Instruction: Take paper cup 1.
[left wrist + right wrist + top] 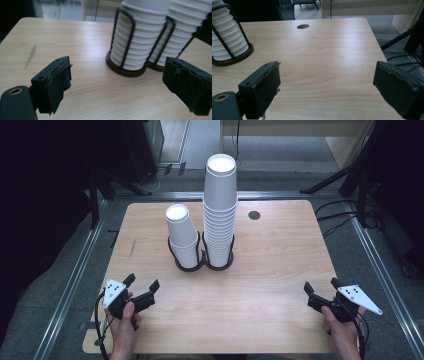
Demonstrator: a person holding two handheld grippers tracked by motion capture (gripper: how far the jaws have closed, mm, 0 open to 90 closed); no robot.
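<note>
Left gripper (142,283) and right gripper (321,284) are both sitting with jaws spread and nothing between the worn black foam pads (59,82), just bare pale woodgrain table (280,265) under them. Ahead of the left jaws, nothing blocking, the short cup stack (182,236) and tall cup stack (220,210) are standing side by side: ribbed white paper cups in a black wire holder (130,42) on round dark bases. Beyond the right jaws, a dark round grommet hole (303,26) is showing near the far edge.
</note>
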